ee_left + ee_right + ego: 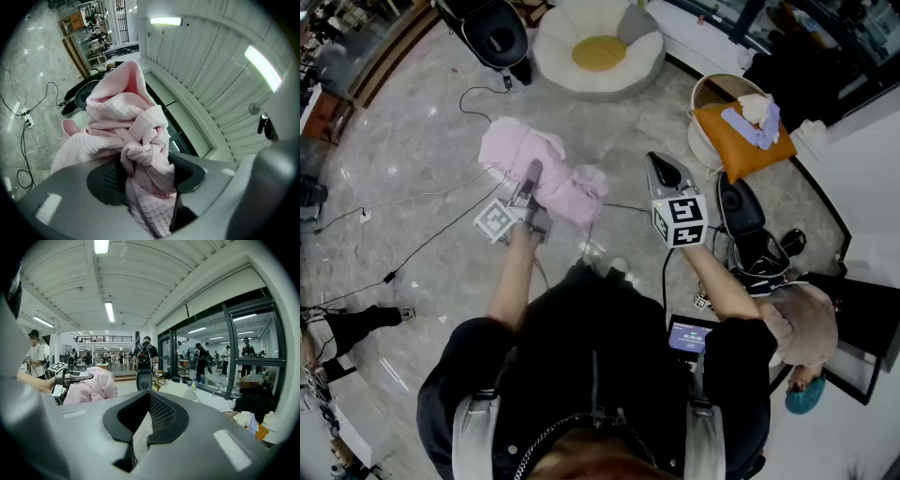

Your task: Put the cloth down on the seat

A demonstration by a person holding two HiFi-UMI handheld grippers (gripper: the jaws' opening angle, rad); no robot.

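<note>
Head view: the pink cloth [546, 169] is bunched at 11 o'clock in the left gripper [531, 180]. It looks soft, light and floppy. The round white seat [553, 58] lies at 12 o'clock, with open floor [412, 141] between.

Left gripper view: the jaws are clamped on a knotted fold, which looks like a secure hold.

Right gripper view: the right gripper [143, 423] has its jaws slightly apart and holds nothing.
</note>
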